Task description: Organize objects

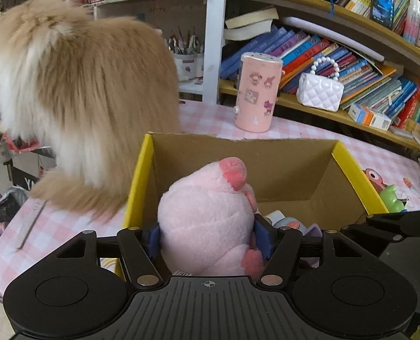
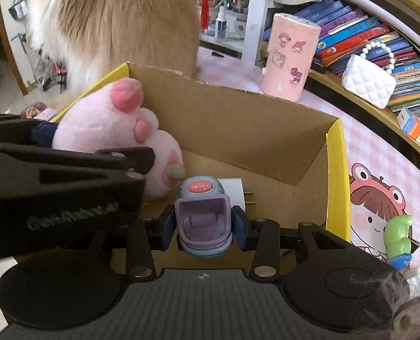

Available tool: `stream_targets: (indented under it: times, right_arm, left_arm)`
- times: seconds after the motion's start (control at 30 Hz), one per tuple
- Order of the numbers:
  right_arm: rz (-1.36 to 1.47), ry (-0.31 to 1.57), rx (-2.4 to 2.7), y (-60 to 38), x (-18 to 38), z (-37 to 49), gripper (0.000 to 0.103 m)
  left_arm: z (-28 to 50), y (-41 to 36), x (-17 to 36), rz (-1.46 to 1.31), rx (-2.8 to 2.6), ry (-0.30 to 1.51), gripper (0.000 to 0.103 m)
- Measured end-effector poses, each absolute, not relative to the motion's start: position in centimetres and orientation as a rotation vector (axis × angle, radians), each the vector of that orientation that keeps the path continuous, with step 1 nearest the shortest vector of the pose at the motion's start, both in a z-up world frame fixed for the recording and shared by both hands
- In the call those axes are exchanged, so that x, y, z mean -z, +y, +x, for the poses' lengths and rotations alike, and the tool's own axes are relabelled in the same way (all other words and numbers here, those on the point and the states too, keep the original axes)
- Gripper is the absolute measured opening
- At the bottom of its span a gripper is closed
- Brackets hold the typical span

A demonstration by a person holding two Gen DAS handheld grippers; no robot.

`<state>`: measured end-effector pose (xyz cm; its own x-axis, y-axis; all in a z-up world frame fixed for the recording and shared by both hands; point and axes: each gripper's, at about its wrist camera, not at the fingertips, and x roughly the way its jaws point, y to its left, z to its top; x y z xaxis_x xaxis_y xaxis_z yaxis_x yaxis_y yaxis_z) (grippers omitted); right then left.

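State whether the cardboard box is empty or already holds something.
Not empty: a white plug lies on the cardboard box floor; the left gripper holds the pink plush toy inside.

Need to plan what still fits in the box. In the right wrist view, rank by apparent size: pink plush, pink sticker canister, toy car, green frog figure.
1. pink plush, though partly hidden by the left gripper
2. pink sticker canister
3. toy car, enlarged by nearness
4. green frog figure

Canister versus car is uncertain.
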<state>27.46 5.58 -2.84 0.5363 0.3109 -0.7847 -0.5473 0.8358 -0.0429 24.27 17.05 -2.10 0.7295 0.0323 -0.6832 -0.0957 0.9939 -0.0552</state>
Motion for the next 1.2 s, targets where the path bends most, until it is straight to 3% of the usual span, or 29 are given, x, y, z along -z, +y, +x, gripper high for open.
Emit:
stream_targets:
  times: [0.43,0.53,0.6,0.77,1.2]
  right_arm:
    - [-0.326,0.879,-0.509,5.5,3.0,28.2,0.041]
    - [-0.305,0.851,-0.513,5.2,2.7,28.0,0.055]
    - [-0.290,0.826,-0.516,5.0,2.4,27.8,0.056]
    - [-0.252,0.791,-0.512,4.4,1.6,26.7,0.056]
    - [-0.191,0.636,-0.474,2.3,-2.5,21.1,0.056]
  left_arm:
    - [25.1,16.3,2.5,-0.072,-0.065,0.752,0.069]
    - [24.8,16.2,2.2,-0.077,-0.064,0.747,0.070]
    - [24.3,16.3,1.8,-0.080,-0.069,0.735,0.071]
    - [22.3,16.5,0.0,-0.099,-0.070,0.674,0.082]
    - [15.2,17.4,-4.2,-0.166,-0.103,0.526,0.089]
